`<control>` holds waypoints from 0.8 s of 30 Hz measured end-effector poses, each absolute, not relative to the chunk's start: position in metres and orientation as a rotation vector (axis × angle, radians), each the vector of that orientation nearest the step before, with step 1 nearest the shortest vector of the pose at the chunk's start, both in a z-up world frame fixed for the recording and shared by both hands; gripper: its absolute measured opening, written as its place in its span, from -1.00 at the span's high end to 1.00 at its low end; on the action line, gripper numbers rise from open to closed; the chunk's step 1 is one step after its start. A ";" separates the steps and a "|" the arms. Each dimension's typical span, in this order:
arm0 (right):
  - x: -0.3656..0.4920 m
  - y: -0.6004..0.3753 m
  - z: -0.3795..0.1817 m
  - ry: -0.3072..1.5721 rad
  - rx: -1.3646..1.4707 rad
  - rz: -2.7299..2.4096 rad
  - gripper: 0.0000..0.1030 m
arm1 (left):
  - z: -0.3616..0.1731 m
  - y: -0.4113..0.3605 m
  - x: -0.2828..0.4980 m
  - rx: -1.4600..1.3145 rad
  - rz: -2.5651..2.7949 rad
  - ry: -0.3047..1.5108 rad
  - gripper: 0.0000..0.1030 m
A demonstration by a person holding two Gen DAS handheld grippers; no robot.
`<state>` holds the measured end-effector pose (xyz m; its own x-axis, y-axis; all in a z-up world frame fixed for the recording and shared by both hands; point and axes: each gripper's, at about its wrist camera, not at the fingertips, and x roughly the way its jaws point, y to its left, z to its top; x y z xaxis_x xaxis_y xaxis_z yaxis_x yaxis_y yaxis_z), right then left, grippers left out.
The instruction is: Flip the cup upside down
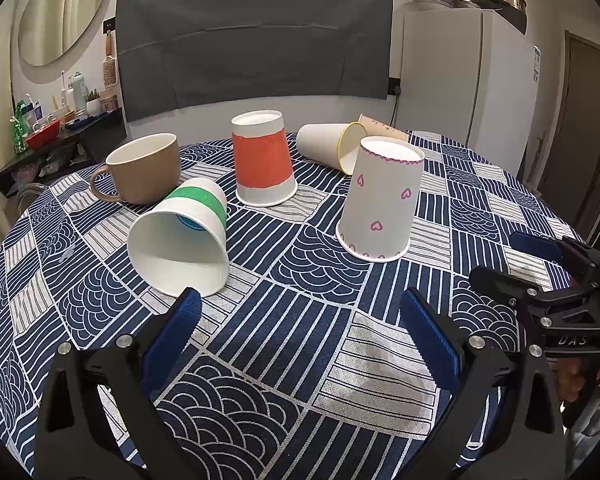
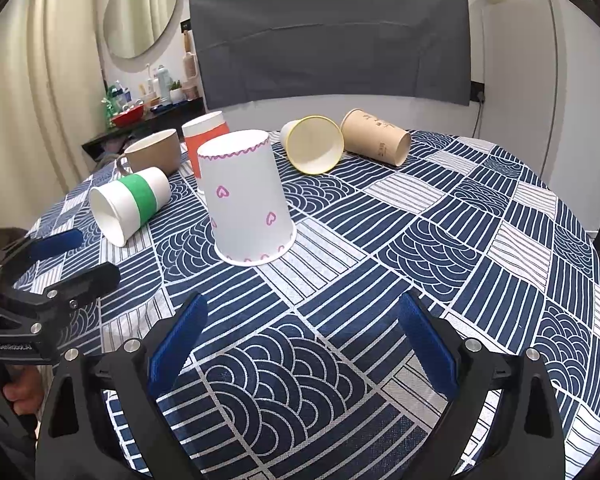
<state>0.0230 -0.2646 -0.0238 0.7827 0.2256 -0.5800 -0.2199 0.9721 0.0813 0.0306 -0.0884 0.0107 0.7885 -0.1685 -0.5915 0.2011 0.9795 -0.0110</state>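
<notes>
The left tongs [image 1: 300, 312] and right tongs [image 2: 302, 316] both hover spread wide and hold nothing above the patterned surface [image 2: 440, 240]. The heart-marked cup [image 2: 246, 200] stands mouth-down just ahead of them. The green-banded cup [image 1: 180, 236] lies on its side just beyond the left tongs.

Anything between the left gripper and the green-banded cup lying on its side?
No: only bare tablecloth separates the open left gripper from the green-banded cup, per the left wrist view.
</notes>
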 end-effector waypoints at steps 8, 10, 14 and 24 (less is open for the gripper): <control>0.024 -0.265 -0.024 0.636 0.015 0.245 -0.78 | 0.010 -0.087 0.032 0.047 -0.208 0.641 -0.89; 0.025 -0.266 -0.024 0.638 0.016 0.246 -0.78 | 0.010 -0.087 0.033 0.045 -0.209 0.644 -0.89; 0.025 -0.265 -0.025 0.639 0.017 0.247 -0.78 | 0.009 -0.086 0.034 0.037 -0.210 0.648 -0.89; 0.025 -0.266 -0.025 0.638 0.019 0.254 -0.78 | 0.009 -0.085 0.034 0.032 -0.211 0.651 -0.89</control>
<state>0.0253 -0.2656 -0.0250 0.7735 0.2400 -0.5865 -0.2283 0.9689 0.0955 0.0336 -0.0853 0.0095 0.7749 -0.1851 -0.6043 0.2053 0.9780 -0.0362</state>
